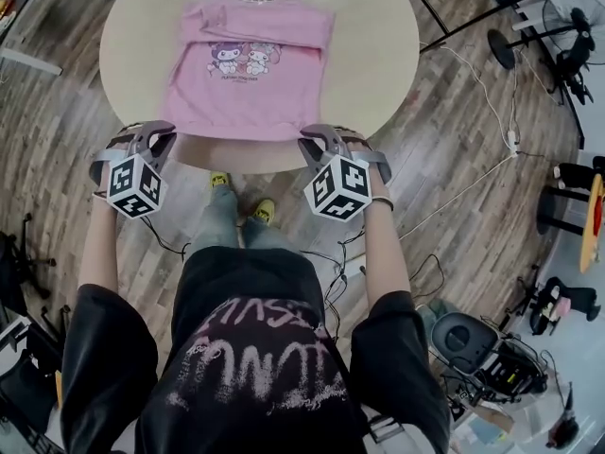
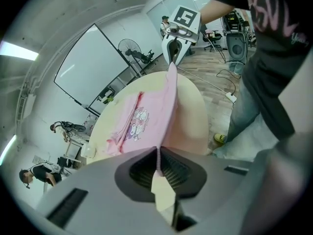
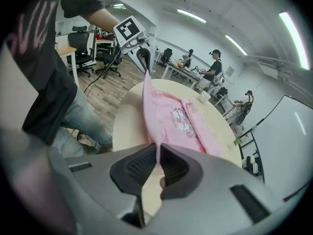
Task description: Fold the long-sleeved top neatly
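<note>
Pink top [image 1: 248,69], sleeves folded in, lies on the worktop [image 1: 378,55]; my left tool [image 1: 159,136] and right tool [image 1: 317,141] clench its hem; body fold remains.

Top [image 1: 250,69] lies mid-table [image 1: 378,55]. Left gripper [image 1: 163,135] at the top's 7 o'clock hem corner, right gripper [image 1: 312,142] at 5 o'clock. Fan [image 1: 572,17] on floor, 2 o'clock.
</note>
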Action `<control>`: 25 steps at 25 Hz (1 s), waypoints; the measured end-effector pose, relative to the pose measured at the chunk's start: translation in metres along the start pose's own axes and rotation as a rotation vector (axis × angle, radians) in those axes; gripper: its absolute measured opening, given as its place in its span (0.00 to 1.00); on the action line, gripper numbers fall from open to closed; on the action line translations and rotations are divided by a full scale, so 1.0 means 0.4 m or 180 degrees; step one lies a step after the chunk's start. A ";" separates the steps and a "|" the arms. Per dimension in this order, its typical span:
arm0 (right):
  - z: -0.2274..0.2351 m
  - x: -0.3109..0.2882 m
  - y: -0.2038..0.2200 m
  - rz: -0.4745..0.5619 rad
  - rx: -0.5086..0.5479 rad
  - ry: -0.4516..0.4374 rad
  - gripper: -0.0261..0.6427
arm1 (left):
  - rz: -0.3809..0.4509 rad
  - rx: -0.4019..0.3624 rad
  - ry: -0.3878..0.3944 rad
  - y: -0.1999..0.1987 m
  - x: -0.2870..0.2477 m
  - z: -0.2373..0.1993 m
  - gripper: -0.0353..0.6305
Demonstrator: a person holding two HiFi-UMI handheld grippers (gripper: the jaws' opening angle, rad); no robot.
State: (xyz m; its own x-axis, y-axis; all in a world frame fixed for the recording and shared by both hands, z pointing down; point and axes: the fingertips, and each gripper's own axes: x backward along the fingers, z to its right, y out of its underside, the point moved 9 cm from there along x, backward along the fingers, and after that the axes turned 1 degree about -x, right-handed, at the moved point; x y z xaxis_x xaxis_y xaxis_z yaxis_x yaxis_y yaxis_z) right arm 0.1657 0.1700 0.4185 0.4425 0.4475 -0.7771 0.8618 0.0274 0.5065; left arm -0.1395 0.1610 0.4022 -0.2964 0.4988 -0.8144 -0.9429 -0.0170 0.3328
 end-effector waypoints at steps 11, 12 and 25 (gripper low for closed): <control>0.141 -0.027 -0.056 -0.0076 0.0030 0.0164 0.09 | 0.0126 -0.0134 -0.0068 0.003 -0.030 -0.162 0.10; 0.155 -0.031 -0.059 -0.0084 0.0017 0.0172 0.09 | 0.0138 -0.0149 -0.0058 0.004 -0.035 -0.176 0.10; 0.336 -0.118 -0.089 -0.0297 -0.0175 0.0122 0.09 | 0.0359 -0.0237 0.0228 0.025 -0.157 -0.392 0.10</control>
State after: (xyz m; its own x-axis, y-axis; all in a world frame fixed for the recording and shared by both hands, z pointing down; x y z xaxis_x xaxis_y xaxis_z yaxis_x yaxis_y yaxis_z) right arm 0.1473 0.0276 0.3868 0.3504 0.4747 -0.8074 0.8834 0.1189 0.4532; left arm -0.1542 -0.0064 0.3823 -0.4087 0.4271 -0.8066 -0.9108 -0.1350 0.3901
